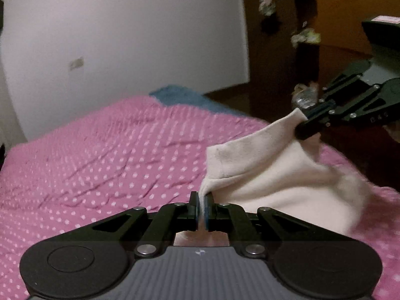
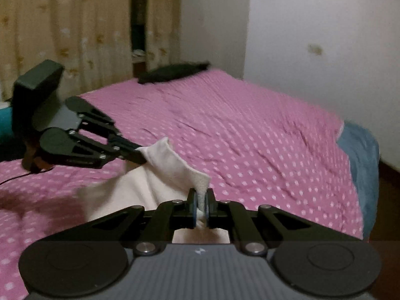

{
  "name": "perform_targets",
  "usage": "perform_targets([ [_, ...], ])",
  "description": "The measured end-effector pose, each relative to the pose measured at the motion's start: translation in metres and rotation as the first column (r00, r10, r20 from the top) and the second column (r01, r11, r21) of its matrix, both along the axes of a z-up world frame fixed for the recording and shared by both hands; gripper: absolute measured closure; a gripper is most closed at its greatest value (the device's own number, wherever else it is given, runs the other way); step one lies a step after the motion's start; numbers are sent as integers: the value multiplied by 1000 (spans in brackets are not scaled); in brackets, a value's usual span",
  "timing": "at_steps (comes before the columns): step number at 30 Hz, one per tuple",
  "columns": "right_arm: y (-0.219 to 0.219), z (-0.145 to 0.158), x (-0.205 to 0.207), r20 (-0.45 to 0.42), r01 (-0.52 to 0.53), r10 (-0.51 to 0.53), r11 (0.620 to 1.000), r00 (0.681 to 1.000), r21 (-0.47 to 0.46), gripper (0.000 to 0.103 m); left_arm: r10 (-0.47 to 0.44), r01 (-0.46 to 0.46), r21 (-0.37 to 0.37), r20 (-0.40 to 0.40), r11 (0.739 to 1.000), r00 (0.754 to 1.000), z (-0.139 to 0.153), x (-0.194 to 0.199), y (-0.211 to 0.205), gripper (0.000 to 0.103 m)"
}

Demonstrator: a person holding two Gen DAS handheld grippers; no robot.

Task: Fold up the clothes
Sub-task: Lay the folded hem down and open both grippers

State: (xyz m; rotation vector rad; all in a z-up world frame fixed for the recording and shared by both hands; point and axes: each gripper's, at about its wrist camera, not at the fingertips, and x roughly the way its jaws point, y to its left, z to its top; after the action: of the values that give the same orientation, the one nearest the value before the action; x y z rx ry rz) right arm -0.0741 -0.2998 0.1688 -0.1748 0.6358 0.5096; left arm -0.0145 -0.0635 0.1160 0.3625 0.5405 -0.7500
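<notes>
Pinched right under our lens, the cream cloth (image 1: 275, 175) runs up between the pads of our left gripper (image 1: 202, 211); jaws are clamped tight on its hemmed edge, fabric squeezed flat between the blue pads; over on the right wrist view we get the same story, our right gripper (image 2: 200, 206) clenched on another bit of that edge, the cloth (image 2: 172, 165) bunching out above the fingers; so we have it by two points along the hem, a band of it stretched in the air between the two grippers, the rest sagging down onto the bedspread (image 1: 100, 155); the lower part is blurred, so its lie is hard to read; outward now: pink bedspread with white dots, wrinkled, covering the bed; a blue blanket (image 2: 360, 155) shows at its far edge; a dark item (image 2: 172, 72) lies by the curtain (image 2: 62, 30); white wall (image 1: 125, 37) behind.
</notes>
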Motion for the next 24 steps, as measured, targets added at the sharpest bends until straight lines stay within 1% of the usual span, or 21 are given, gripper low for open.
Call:
perform_targets([
  [1, -3, -5, 12, -10, 11, -11, 1000, 1000, 3, 97, 5, -5, 9, -18, 1000, 1000, -9, 9, -5, 97],
  [3, -10, -32, 32, -38, 60, -60, 998, 997, 16, 97, 28, -27, 34, -47, 999, 998, -26, 23, -13, 96],
  [5, -16, -54, 43, -89, 110, -105, 993, 990, 51, 97, 43, -39, 50, -78, 998, 996, -39, 33, -16, 93],
  [6, -19, -64, 48, -110, 131, -123, 989, 986, 62, 97, 50, -45, 55, -89, 997, 995, -44, 36, -16, 92],
  [7, -19, -72, 48, -113, 135, -128, 989, 985, 53, 96, 57, -51, 60, -102, 997, 993, -47, 38, -16, 87],
  [8, -21, -77, 48, -116, 141, -134, 989, 984, 52, 95, 63, -56, 65, -112, 996, 992, -50, 39, -16, 85],
  [9, -22, -81, 49, -122, 151, -143, 987, 982, 53, 92, 71, -63, 74, -105, 995, 992, -51, 39, -16, 84],
  [10, -26, -82, 51, -133, 175, -166, 983, 977, 59, 91, 80, -72, 82, -100, 994, 992, -52, 39, -15, 80],
  [12, -33, -81, 53, -136, 209, -200, 976, 970, 57, 90, 108, -101, 73, -101, 992, 989, -48, 39, -7, 76],
  [13, -35, -78, 52, -135, 220, -210, 974, 968, 58, 89, 122, -115, 68, -102, 991, 987, -46, 39, -3, 72],
  [15, -42, -71, 48, -144, 235, -222, 969, 964, 80, 86, 145, -142, 35, -107, 989, 984, -34, 37, 6, 69],
  [16, -46, -68, 46, -153, 239, -223, 966, 963, 96, 86, 152, -151, 21, -110, 988, 982, -29, 39, 7, 62],
  [17, -48, -65, 44, -160, 240, -222, 965, 962, 108, 86, 152, -153, 2, -113, 988, 982, -24, 34, 9, 58],
  [18, -50, -63, 43, -169, 241, -219, 963, 961, 120, 86, 150, -153, -18, -115, 988, 982, -18, 28, 11, 58],
  [20, -54, -62, 40, -187, 249, -223, 960, 957, 132, 86, 108, -114, -57, -113, 992, 988, -9, 12, 10, 58],
  [22, -60, -63, 29, -193, 276, -248, 952, 949, 135, 86, 61, -72, -93, -111, 993, 992, -3, -6, 9, 57],
  [24, -70, -67, 21, -217, 307, -270, 939, 938, 156, 86, 18, -31, -114, -117, 993, 993, -3, -19, 8, 57],
])
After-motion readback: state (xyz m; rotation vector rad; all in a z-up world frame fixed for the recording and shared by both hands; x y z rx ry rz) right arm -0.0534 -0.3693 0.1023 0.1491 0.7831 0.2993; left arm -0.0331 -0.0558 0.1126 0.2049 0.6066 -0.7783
